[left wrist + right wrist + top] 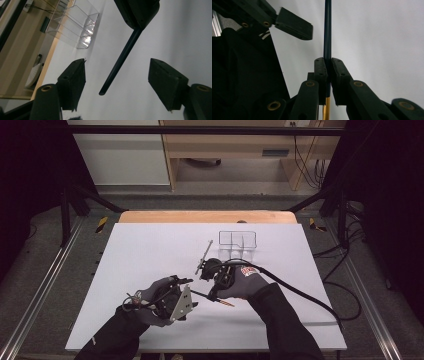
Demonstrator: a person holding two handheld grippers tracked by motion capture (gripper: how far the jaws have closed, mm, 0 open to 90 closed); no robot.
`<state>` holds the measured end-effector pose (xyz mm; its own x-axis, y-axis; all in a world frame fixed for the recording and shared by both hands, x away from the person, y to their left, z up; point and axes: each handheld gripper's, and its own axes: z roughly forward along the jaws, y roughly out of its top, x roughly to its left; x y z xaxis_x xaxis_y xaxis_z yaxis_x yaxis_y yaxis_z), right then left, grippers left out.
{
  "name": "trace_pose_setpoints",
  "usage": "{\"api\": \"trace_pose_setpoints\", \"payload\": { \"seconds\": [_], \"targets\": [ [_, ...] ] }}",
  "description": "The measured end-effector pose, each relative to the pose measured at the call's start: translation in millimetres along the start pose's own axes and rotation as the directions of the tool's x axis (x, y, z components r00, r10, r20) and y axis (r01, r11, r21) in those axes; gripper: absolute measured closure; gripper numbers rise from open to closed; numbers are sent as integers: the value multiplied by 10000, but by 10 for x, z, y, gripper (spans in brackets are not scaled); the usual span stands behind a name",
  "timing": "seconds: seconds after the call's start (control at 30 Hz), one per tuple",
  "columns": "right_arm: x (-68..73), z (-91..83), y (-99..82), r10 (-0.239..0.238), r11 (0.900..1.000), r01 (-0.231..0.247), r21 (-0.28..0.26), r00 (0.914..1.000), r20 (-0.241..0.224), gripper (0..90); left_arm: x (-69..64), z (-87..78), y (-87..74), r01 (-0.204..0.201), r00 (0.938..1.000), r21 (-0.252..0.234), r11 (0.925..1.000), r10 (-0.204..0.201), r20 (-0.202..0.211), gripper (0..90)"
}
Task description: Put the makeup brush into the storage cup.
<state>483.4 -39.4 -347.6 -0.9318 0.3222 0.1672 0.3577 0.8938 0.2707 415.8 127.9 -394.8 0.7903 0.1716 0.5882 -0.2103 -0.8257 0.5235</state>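
A thin dark blue pen [202, 295] with a gold-orange end [226, 303] is held level just above the white table sheet [145, 250]. My right gripper [327, 61] is shut on the pen [327, 30], whose gold part [326, 110] sticks out behind the pads. The left gripper [117, 75] stands open. The pen's free dark tip [102, 92] hangs between its two jaws and touches neither pad. In the high view the left gripper [190, 293] and the right gripper [214, 294] face each other near the table's front middle.
A clear plastic divided box [237, 240] stands behind the hands, towards the back of the sheet; it is also in the left gripper view [80, 25]. A grey stick [204, 255] lies to the left of it. A black cable [300, 295] trails off to the right.
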Motion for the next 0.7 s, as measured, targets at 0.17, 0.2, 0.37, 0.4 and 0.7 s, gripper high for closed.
{"api": "trace_pose_setpoints", "payload": {
  "seconds": [0.17, 0.2, 0.37, 0.4, 0.7],
  "targets": [
    [0, 3, -3, -74, 10000, 74, 54, 10000, -62, 838, -25, 33, 17, -450, 9990, 55, 9990, 450, 5, 384],
    [0, 3, -4, -76, 10000, 77, 48, 9999, -95, 838, -33, 39, 20, -445, 9990, -12, 9990, 445, 14, 409],
    [7, 18, 0, -73, 9999, 74, 120, 9999, -135, 838, -70, 63, 46, -779, 9970, -65, 9969, 779, 4, 487],
    [9, 22, 2, -58, 9999, 60, 126, 9999, -155, 838, -78, 69, 48, -811, 9967, -78, 9967, 811, -4, 497],
    [0, 65, 16, -104, 9996, 111, 261, 9996, -261, 838, -139, 109, 69, -1282, 9917, 97, 9917, 1280, 122, 628]
  ]
}}
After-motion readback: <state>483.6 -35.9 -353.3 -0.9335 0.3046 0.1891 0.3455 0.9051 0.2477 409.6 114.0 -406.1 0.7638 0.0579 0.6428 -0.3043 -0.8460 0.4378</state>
